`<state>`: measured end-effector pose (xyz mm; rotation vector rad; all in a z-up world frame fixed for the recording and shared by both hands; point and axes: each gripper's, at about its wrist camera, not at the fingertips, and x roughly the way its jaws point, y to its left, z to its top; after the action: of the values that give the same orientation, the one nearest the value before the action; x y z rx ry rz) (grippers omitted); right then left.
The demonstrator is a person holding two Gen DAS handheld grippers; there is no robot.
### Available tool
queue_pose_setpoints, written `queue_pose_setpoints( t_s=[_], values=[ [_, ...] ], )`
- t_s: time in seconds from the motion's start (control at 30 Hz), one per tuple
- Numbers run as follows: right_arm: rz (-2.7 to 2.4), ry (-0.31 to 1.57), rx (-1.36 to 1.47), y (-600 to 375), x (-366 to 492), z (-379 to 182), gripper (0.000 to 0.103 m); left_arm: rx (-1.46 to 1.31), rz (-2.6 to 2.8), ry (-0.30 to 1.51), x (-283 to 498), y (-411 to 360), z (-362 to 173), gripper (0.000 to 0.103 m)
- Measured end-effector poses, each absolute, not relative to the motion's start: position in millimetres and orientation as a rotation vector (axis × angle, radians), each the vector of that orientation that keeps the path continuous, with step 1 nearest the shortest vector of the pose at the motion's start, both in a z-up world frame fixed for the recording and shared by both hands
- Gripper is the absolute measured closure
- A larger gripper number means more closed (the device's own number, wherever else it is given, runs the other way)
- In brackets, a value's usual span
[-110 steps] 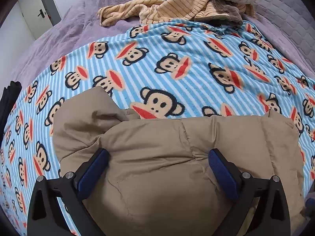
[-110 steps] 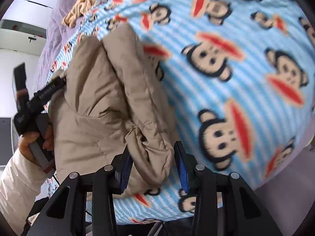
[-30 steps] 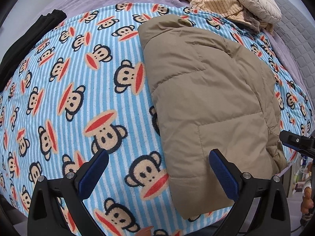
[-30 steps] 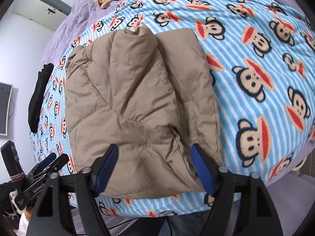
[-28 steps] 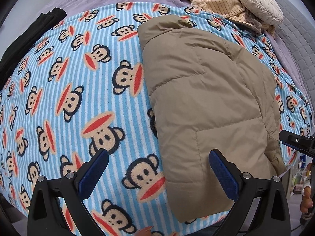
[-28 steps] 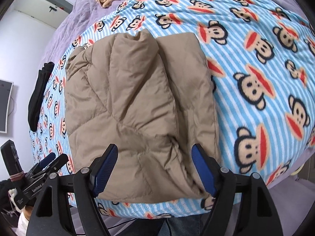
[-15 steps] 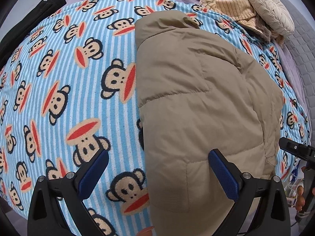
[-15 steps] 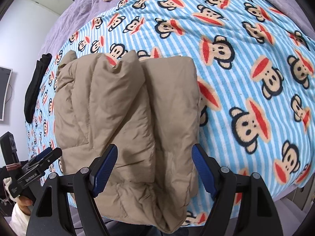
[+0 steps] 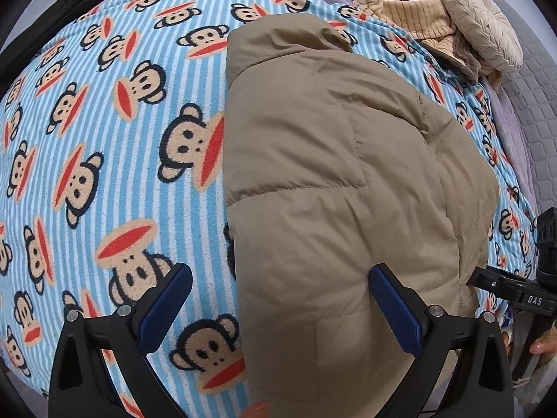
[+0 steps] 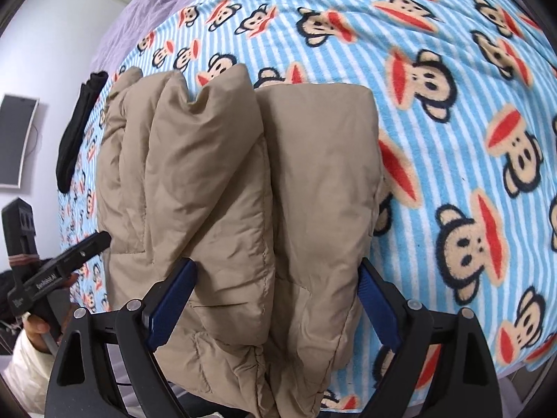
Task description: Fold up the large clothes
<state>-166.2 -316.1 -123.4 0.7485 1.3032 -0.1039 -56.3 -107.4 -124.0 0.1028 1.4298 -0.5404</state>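
A folded tan puffer jacket (image 9: 330,181) lies on a blue-striped monkey-print blanket (image 9: 115,146) spread over a bed, its near end hanging past the blanket's front edge. The left gripper (image 9: 278,308) hovers above the jacket's left border, jaws spread wide and gripping nothing: one blue pad over bare blanket, the other over the tan fabric. The right gripper (image 10: 275,299) straddles the jacket's near end, and its jaws have just been opening; the fabric sits between the pads (image 10: 377,308), apparently released, though contact at the left pad is hard to judge. Open blanket stretches to the left of the jacket in the left wrist view and to its right in the right wrist view. A black garment (image 10: 78,132) lies along the bed's far left side. Beige knitwear (image 9: 407,10) and a round cream cushion (image 9: 482,28) crowd the far corner on a lilac quilted cover (image 9: 532,80). A white wall with a dark panel (image 10: 17,139) stands beyond.
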Motion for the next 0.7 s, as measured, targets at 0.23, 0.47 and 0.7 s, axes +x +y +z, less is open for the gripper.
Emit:
queue_pose_setpoints(
  t_s=[0.23, 0.47, 0.7],
  values=[
    [-0.124, 1.363, 0.711, -325.3, -151.6, -150.9, 0.000, -0.046, -0.635, 1.497, -40.6, -106.2, -141.5, 0.001],
    [0.047, 1.296, 0.903, -338.2, -140.9, -165.4, 0.000, -0.149, -0.721, 1.530, -18.6, -106.5, -159.8, 0.001],
    [0.103, 1.330, 0.959, -355.2, -129.9, -196.1, 0.000, -0.305, -0.764, 1.628, -5.3, -115.4, -198.4, 0.000]
  ],
)
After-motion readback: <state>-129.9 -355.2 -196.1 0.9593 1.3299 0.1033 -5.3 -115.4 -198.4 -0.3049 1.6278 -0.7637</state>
